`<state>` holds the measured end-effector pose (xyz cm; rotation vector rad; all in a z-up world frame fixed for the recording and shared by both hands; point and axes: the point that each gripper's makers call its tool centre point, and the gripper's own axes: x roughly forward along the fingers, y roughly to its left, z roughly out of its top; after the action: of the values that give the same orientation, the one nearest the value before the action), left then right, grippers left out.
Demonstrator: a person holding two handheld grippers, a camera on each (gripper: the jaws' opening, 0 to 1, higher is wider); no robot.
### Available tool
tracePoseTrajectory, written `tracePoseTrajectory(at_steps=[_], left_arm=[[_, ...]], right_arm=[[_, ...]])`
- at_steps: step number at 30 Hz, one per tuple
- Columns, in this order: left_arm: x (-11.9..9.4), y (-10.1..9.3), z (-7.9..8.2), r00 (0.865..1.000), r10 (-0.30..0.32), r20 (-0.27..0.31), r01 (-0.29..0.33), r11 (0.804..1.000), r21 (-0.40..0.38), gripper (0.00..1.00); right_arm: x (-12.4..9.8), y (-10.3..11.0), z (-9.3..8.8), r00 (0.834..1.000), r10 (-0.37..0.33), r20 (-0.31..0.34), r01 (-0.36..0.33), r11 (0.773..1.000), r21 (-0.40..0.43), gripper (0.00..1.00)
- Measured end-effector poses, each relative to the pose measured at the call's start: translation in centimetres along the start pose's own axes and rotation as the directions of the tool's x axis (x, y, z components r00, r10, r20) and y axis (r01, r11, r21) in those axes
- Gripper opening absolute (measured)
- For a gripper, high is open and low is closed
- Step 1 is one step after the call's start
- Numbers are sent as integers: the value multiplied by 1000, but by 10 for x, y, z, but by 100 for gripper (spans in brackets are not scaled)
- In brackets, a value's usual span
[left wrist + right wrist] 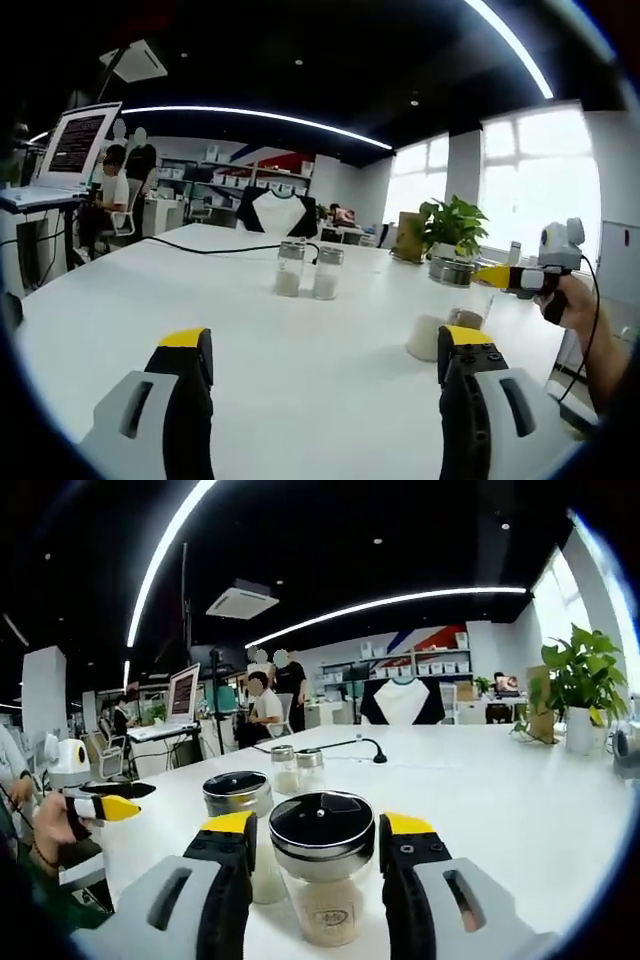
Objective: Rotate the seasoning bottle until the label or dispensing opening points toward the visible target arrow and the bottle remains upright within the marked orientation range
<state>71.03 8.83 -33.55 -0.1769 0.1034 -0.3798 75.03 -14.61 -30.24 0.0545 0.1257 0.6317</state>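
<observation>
- Right gripper (320,855): my yellow-tipped jaws stand wide on either side of the near seasoning bottle (323,875), flanking its black lid (322,825); I cannot tell whether the pads touch the glass yet.
- Near seasoning bottle: upright on the white table (500,790), clear body with pale granules and a small emblem low on the front.
- Left gripper (325,365): jaws wide, holding nothing, hovering over bare tabletop. It also shows at the left edge of the right gripper view.
- Step in hand, as I judge it: close squarely on the body below the lid, then turn about the vertical axis, keeping the base flat so the bottle does not tip.
- Target arrow: I see none, so I cannot judge how far to turn.
- Second shaker (240,810): just beside and behind my left-hand jaw; the likeliest thing to get nudged when I twist.
- Pair of small shakers (297,768): farther back on the table, well apart.
- Black cable (340,745): lies beyond them, out of the way.
- Potted plant (578,695): far right, clear of the work.
- People and a laptop (182,695): at the far desks.
</observation>
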Motion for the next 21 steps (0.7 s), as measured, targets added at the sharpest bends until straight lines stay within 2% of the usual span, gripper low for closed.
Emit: tracePoseTrajectory(at_steps=[4,5,6,8,10,12,14,16,17,18,19,21], left_arm=[[0,1,-1,1000,6,-5,-6,1000,1,98],[1,1,-1,1000,5,-5,-5,1000,0,98],[1,1,-2,1000,4,-5,-4,1000,0,98],[1,-1,-1,1000,-3,-7,3,1000,0,98],[1,-2,0,1000,-5,-6,5,1000,2,98],[1,-2,0,1000,-3,-7,3,1000,5,98],[2,-2,-1,1000,-2,-9,2,1000,5,98],[3,-1,-2,1000,-3,-16,3,1000,5,98],[3,-1,-2,1000,-4,-16,4,1000,5,98],[3,-1,-2,1000,-4,-17,4,1000,5,98],[4,0,-2,1000,-4,-17,4,1000,6,98],[5,3,-1,1000,-4,-17,4,1000,7,98]], right_arm=[[-3,0,2,998,56,6,-56,998,-10,54],[-2,1,11,994,93,65,-92,995,-27,55],[-1,1,14,989,114,95,-112,993,-26,57],[-2,2,11,981,173,88,-173,985,-7,57],[-2,-3,10,977,199,81,-198,980,-20,58],[-2,-4,8,968,244,54,-242,969,-44,61],[-2,-5,9,957,286,45,-285,958,-31,65],[-4,-2,14,937,342,76,-341,940,-26,65],[-6,-1,14,919,389,73,-389,921,-10,64],[-7,0,13,912,404,69,-405,915,-7,63],[-9,1,14,888,452,79,-453,891,-3,63],[-13,6,6,853,521,38,-521,853,-16,63]])
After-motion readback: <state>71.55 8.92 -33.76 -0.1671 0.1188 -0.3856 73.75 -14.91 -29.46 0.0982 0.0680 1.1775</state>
